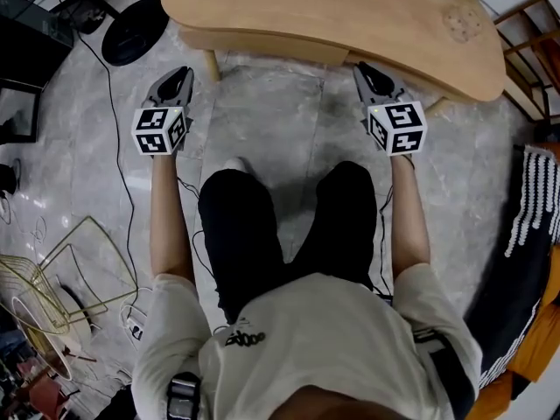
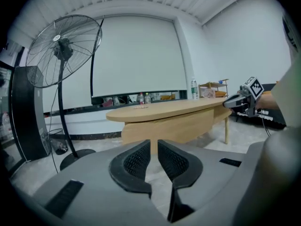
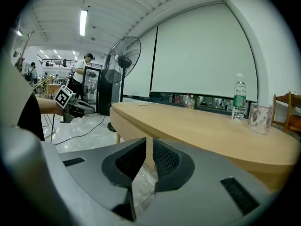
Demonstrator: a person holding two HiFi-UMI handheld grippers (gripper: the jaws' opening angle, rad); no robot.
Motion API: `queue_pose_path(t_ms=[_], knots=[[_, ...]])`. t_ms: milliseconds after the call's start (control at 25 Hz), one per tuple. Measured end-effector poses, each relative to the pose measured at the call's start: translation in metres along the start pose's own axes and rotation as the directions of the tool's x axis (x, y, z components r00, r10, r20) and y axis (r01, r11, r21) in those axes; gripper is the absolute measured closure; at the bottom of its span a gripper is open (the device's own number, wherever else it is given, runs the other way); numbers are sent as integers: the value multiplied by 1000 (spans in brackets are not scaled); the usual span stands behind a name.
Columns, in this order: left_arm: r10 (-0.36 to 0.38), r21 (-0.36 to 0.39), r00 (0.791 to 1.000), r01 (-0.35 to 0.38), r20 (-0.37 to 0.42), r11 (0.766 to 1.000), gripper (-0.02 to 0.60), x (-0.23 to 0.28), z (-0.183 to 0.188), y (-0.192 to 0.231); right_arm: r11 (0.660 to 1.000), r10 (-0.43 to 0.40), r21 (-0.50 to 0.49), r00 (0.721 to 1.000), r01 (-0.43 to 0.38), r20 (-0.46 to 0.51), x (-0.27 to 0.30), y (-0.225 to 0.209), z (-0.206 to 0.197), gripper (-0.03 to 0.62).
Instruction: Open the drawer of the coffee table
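The oval light-wood coffee table point(image 1: 350, 11) stands ahead of my knees. A flat wooden front panel point(image 1: 262, 45) hangs under its top; I cannot make out a handle on it. My left gripper point(image 1: 179, 75) hovers over the floor short of the table's left end, jaws together and empty. My right gripper point(image 1: 367, 70) sits close to the table's near edge, also shut and empty. In the left gripper view the left gripper point(image 2: 154, 147) faces the panel point(image 2: 174, 126). In the right gripper view the right gripper point(image 3: 149, 147) looks along the table top point(image 3: 211, 131).
A standing fan point(image 2: 63, 48) with a round black base point(image 1: 134, 31) and a cable is at the left. A water bottle point(image 3: 239, 98) and a glass point(image 3: 261, 117) stand on the table. A gold wire rack point(image 1: 61, 278) lies lower left, a wooden shelf point(image 1: 525, 51) at right.
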State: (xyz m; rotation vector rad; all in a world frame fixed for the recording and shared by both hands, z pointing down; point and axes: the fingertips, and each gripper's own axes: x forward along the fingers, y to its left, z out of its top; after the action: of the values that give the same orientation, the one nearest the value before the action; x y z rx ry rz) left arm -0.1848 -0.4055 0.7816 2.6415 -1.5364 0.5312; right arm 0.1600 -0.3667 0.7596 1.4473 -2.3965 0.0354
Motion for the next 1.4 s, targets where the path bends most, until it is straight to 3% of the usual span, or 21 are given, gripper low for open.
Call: queue_pose_path(t_ms=[160, 240, 360, 680, 760, 1040, 1400], knots=[[-20, -3, 1000, 20, 13, 1000, 392, 19, -4, 12, 1000, 12, 16, 999, -11, -30, 18, -2, -13, 511], [-39, -6, 999, 40, 18, 999, 366, 31, -8, 17, 999, 14, 37, 999, -12, -47, 29, -3, -22, 426], [-60, -12, 998, 60, 10, 998, 333, 48, -18, 25, 998, 14, 62, 998, -10, -69, 45, -2, -33, 371], [-54, -1, 998, 54, 15, 999, 260, 90, -29, 58, 997, -5, 74, 996, 12, -91, 72, -3, -44, 353], [-81, 10, 997, 81, 12, 997, 241, 97, -29, 62, 997, -10, 69, 995, 18, -102, 77, 1, -45, 353], [-183, -15, 982, 184, 45, 983, 219, 119, -31, 51, 995, -64, 74, 993, 71, -99, 92, -1, -46, 356], [-157, -56, 987, 158, 16, 986, 282, 117, -30, 57, 981, -84, 168, 992, 99, -92, 90, -4, -45, 391]])
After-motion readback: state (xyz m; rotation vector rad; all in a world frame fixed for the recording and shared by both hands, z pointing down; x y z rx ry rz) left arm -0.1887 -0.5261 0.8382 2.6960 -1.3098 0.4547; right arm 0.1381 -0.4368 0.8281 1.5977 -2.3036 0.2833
